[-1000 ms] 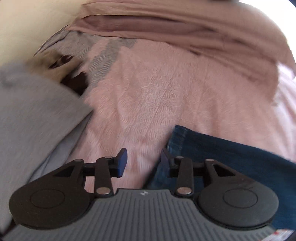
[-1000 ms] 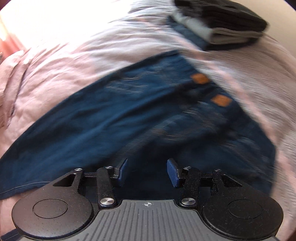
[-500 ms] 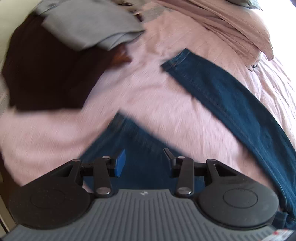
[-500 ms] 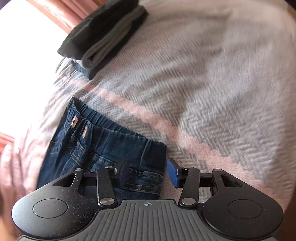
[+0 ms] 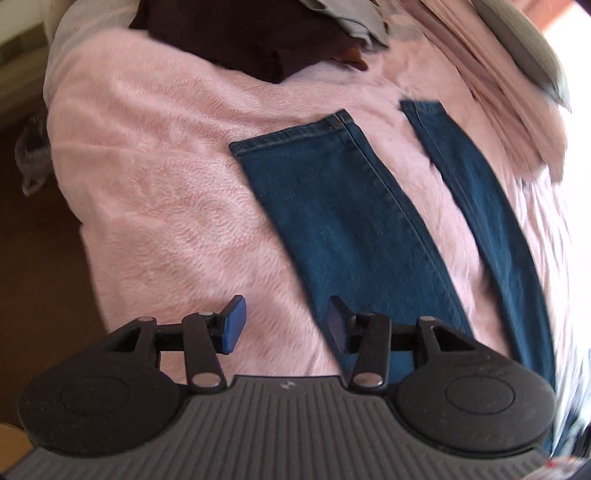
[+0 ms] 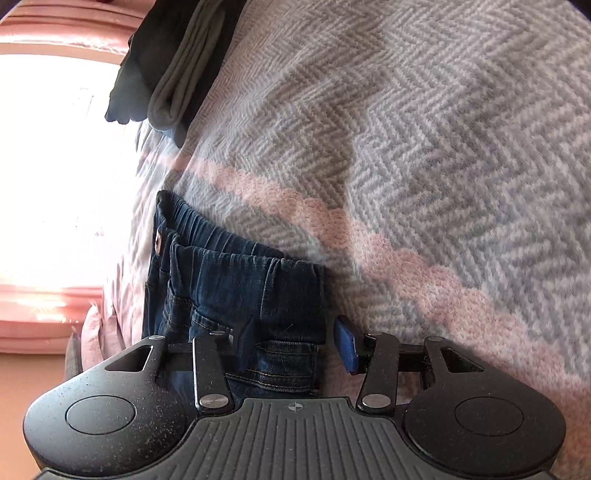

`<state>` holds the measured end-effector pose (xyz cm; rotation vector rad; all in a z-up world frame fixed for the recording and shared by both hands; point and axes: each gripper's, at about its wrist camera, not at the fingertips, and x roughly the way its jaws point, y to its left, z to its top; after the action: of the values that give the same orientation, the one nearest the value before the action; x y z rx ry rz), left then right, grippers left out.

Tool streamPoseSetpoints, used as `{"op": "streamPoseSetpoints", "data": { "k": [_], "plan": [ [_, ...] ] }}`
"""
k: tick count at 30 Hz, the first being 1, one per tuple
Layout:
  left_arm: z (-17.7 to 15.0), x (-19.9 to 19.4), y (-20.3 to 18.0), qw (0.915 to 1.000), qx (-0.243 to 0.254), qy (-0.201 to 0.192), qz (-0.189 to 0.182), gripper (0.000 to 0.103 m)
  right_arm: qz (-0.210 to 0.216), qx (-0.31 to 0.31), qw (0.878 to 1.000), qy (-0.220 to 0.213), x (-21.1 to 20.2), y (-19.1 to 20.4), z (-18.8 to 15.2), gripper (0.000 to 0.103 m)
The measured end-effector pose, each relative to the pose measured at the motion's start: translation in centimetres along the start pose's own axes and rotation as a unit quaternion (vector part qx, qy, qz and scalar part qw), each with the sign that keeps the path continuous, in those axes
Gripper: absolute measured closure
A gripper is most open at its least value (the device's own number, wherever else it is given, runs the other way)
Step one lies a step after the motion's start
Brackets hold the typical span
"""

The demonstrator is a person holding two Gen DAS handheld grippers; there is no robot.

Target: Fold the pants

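Blue jeans (image 5: 343, 206) lie flat on the pink bedspread (image 5: 166, 177), both legs spread apart in a V, hems toward the far end of the bed. Left gripper (image 5: 284, 325) hovers over the nearer leg's outer edge, fingers apart, nothing between them; right-hand pad overlaps denim, left-hand pad over bare bedspread. Right gripper (image 6: 297, 343) sits at the waistband (image 6: 236, 254), fingers apart, straddling the waistband's outer corner; cannot tell whether the pads touch cloth. Risks, as judged: closing at the waist may catch only the top layer of the elastic band, so the back panel drags and bunches; or the fingers pinch the bedspread with the denim and lift both. The legs are well apart, so swinging one over the other could leave seams misaligned or a twisted crotch. The left view alone shows both legs, hems, and the dark clothes (image 5: 240, 33) piled at the bed's head. The right view alone shows the gathered waistband, pocket stitching, a folded stack (image 6: 173, 66) and the herringbone part of the cover (image 6: 424, 129).
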<state>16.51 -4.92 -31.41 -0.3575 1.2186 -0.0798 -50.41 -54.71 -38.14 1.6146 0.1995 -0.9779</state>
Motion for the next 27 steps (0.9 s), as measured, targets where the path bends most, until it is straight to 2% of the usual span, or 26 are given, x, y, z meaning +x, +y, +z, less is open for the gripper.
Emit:
{"op": "streamPoseSetpoints", "data": {
  "k": [1,2,4,5,6,7,8,10,12,14,16,17,19,22,23,24,26,27],
  "plan": [
    [0.1,0.8,0.0,0.9999,-0.008,-0.006,-0.01,0.057,0.001,-0.002,1.0,-0.002,0.0,-0.1,-0.1,0.059],
    [0.3,1.5,0.0,0.9997,-0.014,-0.011,-0.018,0.049,0.003,-0.002,1.0,-0.006,0.0,-0.1,-0.2,0.059],
    [0.7,2.9,-0.3,0.9995,-0.019,-0.013,-0.022,0.047,0.006,0.007,1.0,-0.015,-0.1,-0.3,-0.5,0.06],
    [0.9,3.6,-0.5,0.9996,-0.018,-0.013,-0.014,0.05,0.008,0.014,1.0,-0.018,-0.2,-0.4,-0.7,0.06],
    [1.1,4.0,-0.7,0.9998,-0.012,-0.017,-0.008,0.058,0.012,0.024,1.0,-0.016,-0.4,-0.3,-0.7,0.062],
    [1.3,4.0,-1.1,0.9997,0.003,-0.025,-0.004,0.09,0.007,0.027,0.999,-0.017,-0.6,0.0,-0.7,0.077],
    [1.6,3.8,-1.5,0.9993,0.017,-0.032,-0.009,0.102,0.006,0.019,0.999,-0.026,-1.1,0.5,-0.8,0.086],
    [2.4,2.2,-2.0,0.998,0.035,-0.046,-0.023,0.102,0.014,0.0,0.999,-0.036,-2.5,2.1,-1.0,0.096],
    [2.8,-0.7,-2.8,0.9936,0.068,-0.077,-0.047,0.102,0.035,-0.028,0.998,-0.044,-4.7,4.0,-1.5,0.098],
    [3.4,-4.9,-3.2,0.985,0.104,-0.121,-0.066,0.101,0.052,-0.029,0.997,-0.042,-6.7,5.1,-2.0,0.098],
    [4.0,-8.0,-2.6,0.9765,0.135,-0.154,-0.069,0.1,0.049,-0.05,0.997,-0.033,-8.0,5.6,-3.0,0.098],
    [4.4,-8.5,-1.9,0.9753,0.141,-0.158,-0.063,0.1,0.041,-0.055,0.997,-0.027,-8.1,5.3,-3.5,0.098],
    [4.3,-7.3,-1.0,0.9748,0.165,-0.149,-0.024,0.099,0.01,-0.051,0.999,-0.018,-8.0,3.6,-4.7,0.098],
    [2.7,-2.3,0.3,0.971,0.213,-0.094,0.056,0.098,-0.047,-0.038,0.998,-0.021,-6.7,0.8,-5.7,0.098],
    [1.8,-0.6,0.7,0.9687,0.222,-0.072,0.085,0.094,-0.075,-0.036,0.996,-0.025,-6.5,0.4,-5.8,0.098],
    [0.9,0.5,1.4,0.9659,0.227,-0.061,0.109,0.09,-0.126,-0.035,0.991,-0.029,-6.5,0.1,-5.6,0.099],
    [-0.5,1.0,2.1,0.96,0.224,-0.074,0.151,0.066,-0.175,-0.057,0.983,-0.016,-6.8,0.0,-4.7,0.099],
    [-0.7,0.7,2.3,0.9591,0.216,-0.084,0.162,0.061,-0.192,-0.084,0.978,-0.015,-7.4,0.7,-4.4,0.098]
  ]
}}
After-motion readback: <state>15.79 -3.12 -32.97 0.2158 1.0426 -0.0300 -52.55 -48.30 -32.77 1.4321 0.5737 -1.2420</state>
